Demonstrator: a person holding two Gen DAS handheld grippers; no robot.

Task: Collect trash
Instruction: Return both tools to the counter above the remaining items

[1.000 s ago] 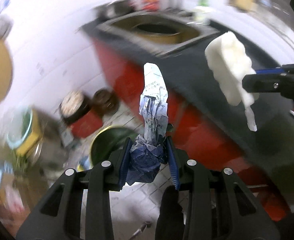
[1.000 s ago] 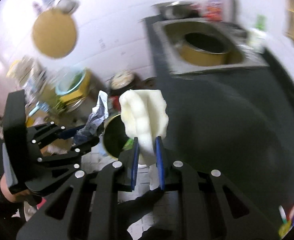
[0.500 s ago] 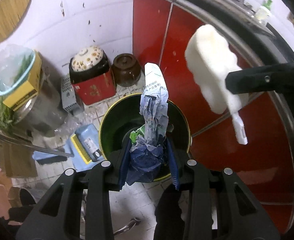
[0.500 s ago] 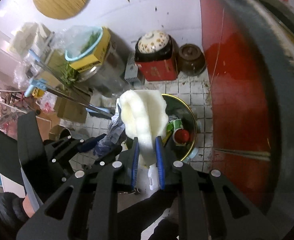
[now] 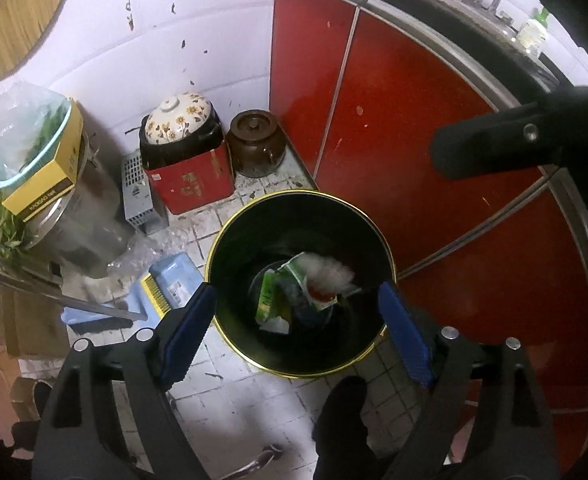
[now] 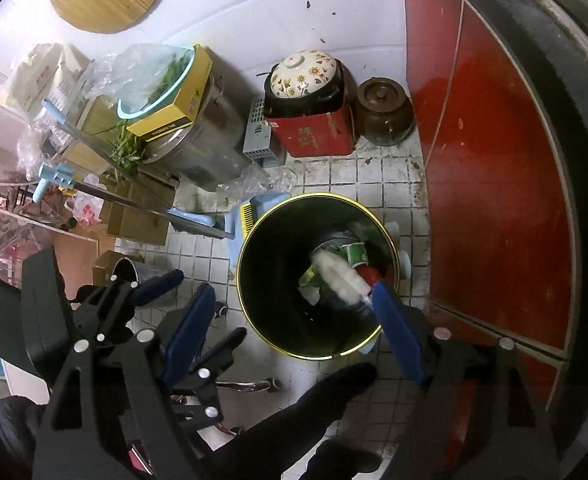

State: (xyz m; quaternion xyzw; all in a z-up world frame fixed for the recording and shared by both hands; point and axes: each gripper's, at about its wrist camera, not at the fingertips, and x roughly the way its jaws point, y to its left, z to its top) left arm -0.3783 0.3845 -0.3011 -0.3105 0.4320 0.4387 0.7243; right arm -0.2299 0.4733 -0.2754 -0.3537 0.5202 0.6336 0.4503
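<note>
- Left gripper (image 5: 297, 336): jaws opening, nothing between the blue pads; the black bin (image 5: 230, 240) sits directly beyond its fingertips.
- Right gripper (image 6: 294, 332): jaws opening, released, above the same bin.
- White trash piece (image 6: 339, 276), blurred, is inside the bin, just past the right finger, among green packaging (image 5: 268, 296).

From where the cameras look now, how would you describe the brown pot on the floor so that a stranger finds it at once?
Start at the red cabinet doors and follow them to the corner with the white wall. On the tiled floor there sits the brown clay pot, round-bellied with a knobbed lid. Unlike the flowered lid on the red box beside it, it is plain, dark and glossy.
</note>
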